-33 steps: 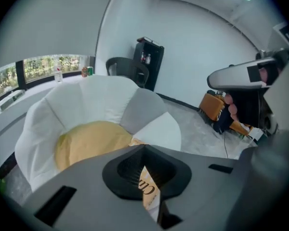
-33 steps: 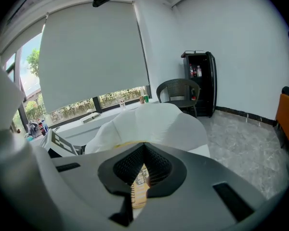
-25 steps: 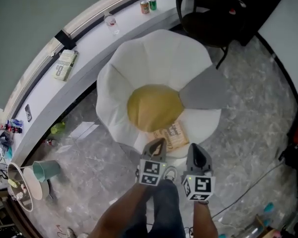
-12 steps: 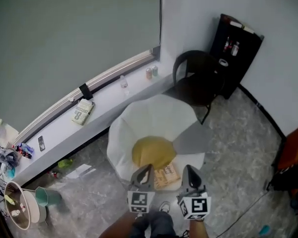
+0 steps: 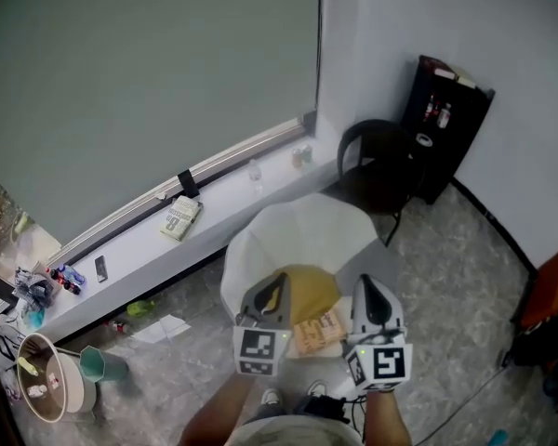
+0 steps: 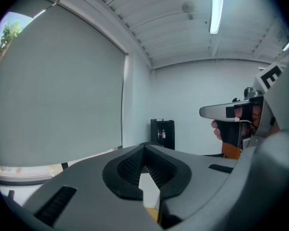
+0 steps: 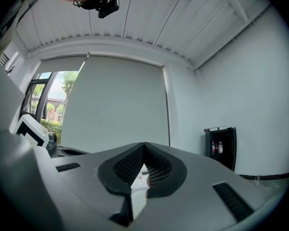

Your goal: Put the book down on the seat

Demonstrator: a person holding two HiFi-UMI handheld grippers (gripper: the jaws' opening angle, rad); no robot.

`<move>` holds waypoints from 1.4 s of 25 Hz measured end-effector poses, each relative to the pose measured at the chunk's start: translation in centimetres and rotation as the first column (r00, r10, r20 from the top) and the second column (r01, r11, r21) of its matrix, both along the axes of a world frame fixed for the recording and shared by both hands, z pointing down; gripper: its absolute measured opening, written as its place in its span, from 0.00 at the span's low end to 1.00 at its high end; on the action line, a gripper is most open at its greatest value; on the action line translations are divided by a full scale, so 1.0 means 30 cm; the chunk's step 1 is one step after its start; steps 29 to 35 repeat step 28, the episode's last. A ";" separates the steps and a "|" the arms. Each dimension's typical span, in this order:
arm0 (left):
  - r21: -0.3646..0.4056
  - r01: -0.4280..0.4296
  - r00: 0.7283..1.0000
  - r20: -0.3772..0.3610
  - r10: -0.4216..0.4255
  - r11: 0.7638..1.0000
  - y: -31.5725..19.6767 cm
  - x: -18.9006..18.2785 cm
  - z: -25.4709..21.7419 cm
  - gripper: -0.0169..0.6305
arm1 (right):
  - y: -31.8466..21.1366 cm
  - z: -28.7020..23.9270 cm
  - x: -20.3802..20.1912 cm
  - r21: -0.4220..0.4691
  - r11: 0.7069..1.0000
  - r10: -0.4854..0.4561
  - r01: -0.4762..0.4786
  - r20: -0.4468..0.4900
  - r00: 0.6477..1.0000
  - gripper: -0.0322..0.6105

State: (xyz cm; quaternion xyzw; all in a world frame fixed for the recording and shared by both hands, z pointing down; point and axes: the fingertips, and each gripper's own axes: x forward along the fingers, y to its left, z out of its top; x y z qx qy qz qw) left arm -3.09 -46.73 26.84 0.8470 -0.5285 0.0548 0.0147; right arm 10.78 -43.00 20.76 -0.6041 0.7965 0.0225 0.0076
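- A room with a wide grey roller blind (image 5: pixel 149 91), white walls and a grey marbled floor (image 5: pixel 446 277); a long white sill (image 5: pixel 139 249) runs under the blind.
- A white flower-shaped seat (image 5: pixel 298 230) with a yellow centre (image 5: pixel 309 291) stands on the floor just in front of the sill.
- A black chair (image 5: pixel 377 170) and a black cabinet (image 5: pixel 446 124) stand beyond it, near the corner.
- The book (image 5: pixel 318 331) lies flat on the seat's near edge, just beside the yellow centre, clear of both grippers.
- The left gripper (image 5: pixel 277 282) and right gripper (image 5: pixel 367 286) are held side by side above the seat, each with its jaws pressed together on nothing.
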 end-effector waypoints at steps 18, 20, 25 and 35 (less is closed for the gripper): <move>0.083 0.036 0.997 -0.075 -0.029 0.996 -0.007 -0.022 -0.143 0.04 | -0.013 -0.080 -0.024 0.035 0.999 0.000 0.002 -0.052 0.999 0.05; 0.082 0.029 0.997 -0.074 -0.023 0.996 -0.018 -0.017 -0.147 0.04 | -0.021 -0.080 -0.022 0.032 0.999 0.003 -0.001 -0.057 0.998 0.05; 0.090 0.016 0.998 -0.062 -0.010 0.996 -0.025 0.008 -0.150 0.04 | -0.029 -0.084 -0.006 0.039 0.999 0.006 -0.004 -0.057 0.998 0.05; 0.092 0.010 0.998 -0.060 -0.005 0.996 -0.020 0.029 -0.146 0.04 | -0.027 -0.086 0.007 0.049 0.999 0.005 -0.002 -0.063 0.998 0.05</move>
